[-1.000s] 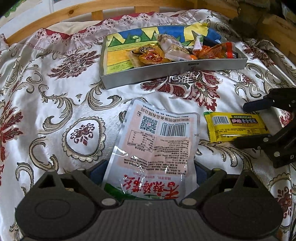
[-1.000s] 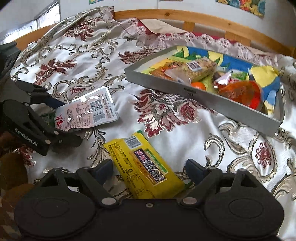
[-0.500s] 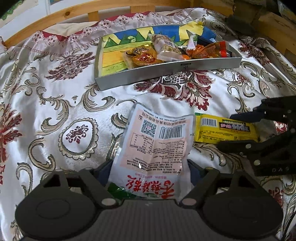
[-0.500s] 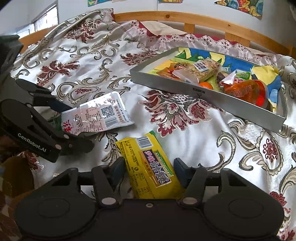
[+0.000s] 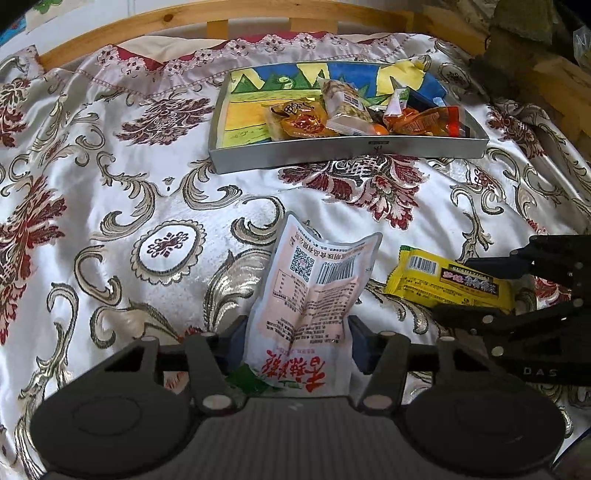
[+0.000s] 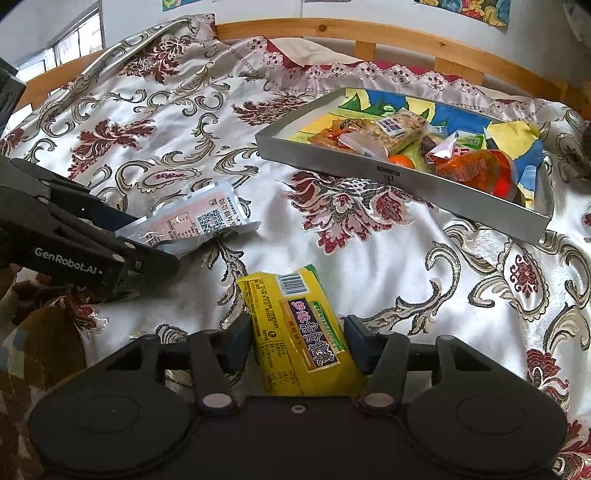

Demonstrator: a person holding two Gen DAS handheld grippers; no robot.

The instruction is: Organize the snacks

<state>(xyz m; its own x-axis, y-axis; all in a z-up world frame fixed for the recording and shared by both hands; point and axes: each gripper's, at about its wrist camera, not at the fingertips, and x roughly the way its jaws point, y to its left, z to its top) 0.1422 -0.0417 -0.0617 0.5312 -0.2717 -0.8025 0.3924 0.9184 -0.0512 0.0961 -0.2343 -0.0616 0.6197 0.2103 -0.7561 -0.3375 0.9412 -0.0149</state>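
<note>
My left gripper (image 5: pixel 295 341) is shut on a pale pink snack pouch (image 5: pixel 314 295) with a barcode, which buckles upward off the bedspread. It also shows in the right wrist view (image 6: pixel 195 225), held by the left gripper (image 6: pixel 147 247). My right gripper (image 6: pixel 297 341) is shut on a yellow snack bar (image 6: pixel 299 328), also seen in the left wrist view (image 5: pixel 447 282). A grey metal tray (image 5: pixel 347 153) with several snacks sits beyond both, and shows in the right wrist view (image 6: pixel 406 181).
Everything lies on a satin bedspread (image 5: pixel 129 206) with red and gold floral print. A wooden bed rail (image 5: pixel 184 18) runs along the back. A dark brown object (image 6: pixel 40 332) lies at the lower left of the right wrist view.
Both grippers have closed from open onto their packets. The pink pouch has crumpled and lifted, and the yellow bar has been squeezed between the right fingers. Both views have pulled back slightly from the tray.
</note>
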